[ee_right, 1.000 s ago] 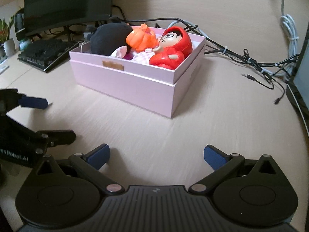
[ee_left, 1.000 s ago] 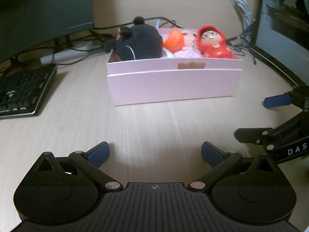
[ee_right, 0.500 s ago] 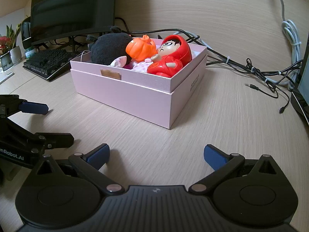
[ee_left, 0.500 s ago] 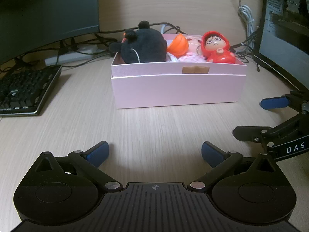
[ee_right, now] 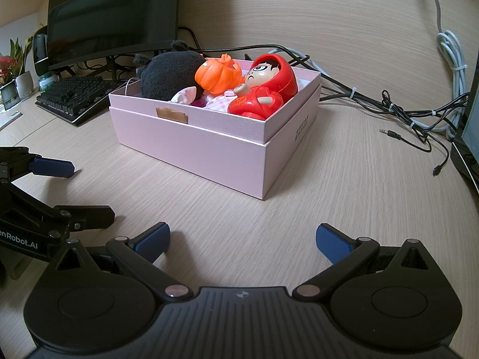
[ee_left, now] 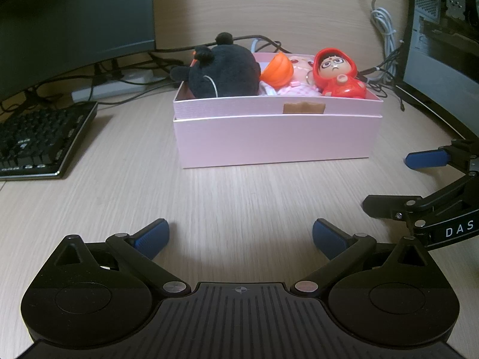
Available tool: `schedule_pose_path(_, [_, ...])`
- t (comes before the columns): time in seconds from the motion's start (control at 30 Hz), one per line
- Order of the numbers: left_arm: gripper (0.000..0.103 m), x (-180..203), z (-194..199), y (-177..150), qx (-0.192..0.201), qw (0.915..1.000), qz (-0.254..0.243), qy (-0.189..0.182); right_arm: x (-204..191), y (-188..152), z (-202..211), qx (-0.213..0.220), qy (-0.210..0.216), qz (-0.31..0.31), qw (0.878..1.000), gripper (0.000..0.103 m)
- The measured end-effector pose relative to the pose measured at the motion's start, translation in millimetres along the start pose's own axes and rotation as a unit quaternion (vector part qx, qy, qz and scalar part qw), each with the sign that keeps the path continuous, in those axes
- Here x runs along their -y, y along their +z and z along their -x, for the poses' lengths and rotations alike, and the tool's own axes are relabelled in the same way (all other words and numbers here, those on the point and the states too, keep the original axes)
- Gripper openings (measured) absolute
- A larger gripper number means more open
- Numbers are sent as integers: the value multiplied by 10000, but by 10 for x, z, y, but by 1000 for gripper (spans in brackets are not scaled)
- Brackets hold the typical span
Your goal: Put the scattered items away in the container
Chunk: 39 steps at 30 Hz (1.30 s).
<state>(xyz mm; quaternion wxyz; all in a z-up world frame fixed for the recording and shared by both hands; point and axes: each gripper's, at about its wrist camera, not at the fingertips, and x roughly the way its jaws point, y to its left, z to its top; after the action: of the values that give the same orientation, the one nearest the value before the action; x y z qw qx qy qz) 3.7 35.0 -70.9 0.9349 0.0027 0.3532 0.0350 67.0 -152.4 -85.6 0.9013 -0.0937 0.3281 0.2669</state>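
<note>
**Toys boxed, both grippers spread and empty**

Saw the pink box (ee_left: pixel 275 137) mid-desk, holding a black plush (ee_left: pixel 224 71), an orange pumpkin (ee_right: pixel 218 73), a red hooded figure (ee_right: pixel 263 89) and a pink-checked doll (ee_left: pixel 296 88). Could make out little of the doll, buried under the pumpkin and figure. Lost the plush's far side behind the box wall. Found the monitor (ee_right: pixel 110 15) cut off at the top, the keyboard (ee_left: pixel 33 143) cut off at the left edge.

Left gripper (ee_left: pixel 241 236): released, jaws wide, nothing between. Right gripper (ee_right: pixel 242 240): likewise spread and empty. Hung side by side above bare desk (ee_left: pixel 239 197), well short of the box's near wall. Noted loose cables (ee_right: pixel 404 113) to the right of the box.

Read "DAS" and "Robot.AI" on the gripper arms; could not decipher the small print on the box's end. Spotted brown tape (ee_left: pixel 304 108) on the front rim.
</note>
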Motion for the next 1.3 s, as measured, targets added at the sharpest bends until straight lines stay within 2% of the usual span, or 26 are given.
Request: schedule_pose_path(1.3, [103,8,2,-1,-2,10000,30,14,-5,-2,3,-1,-10,-9,10000,103])
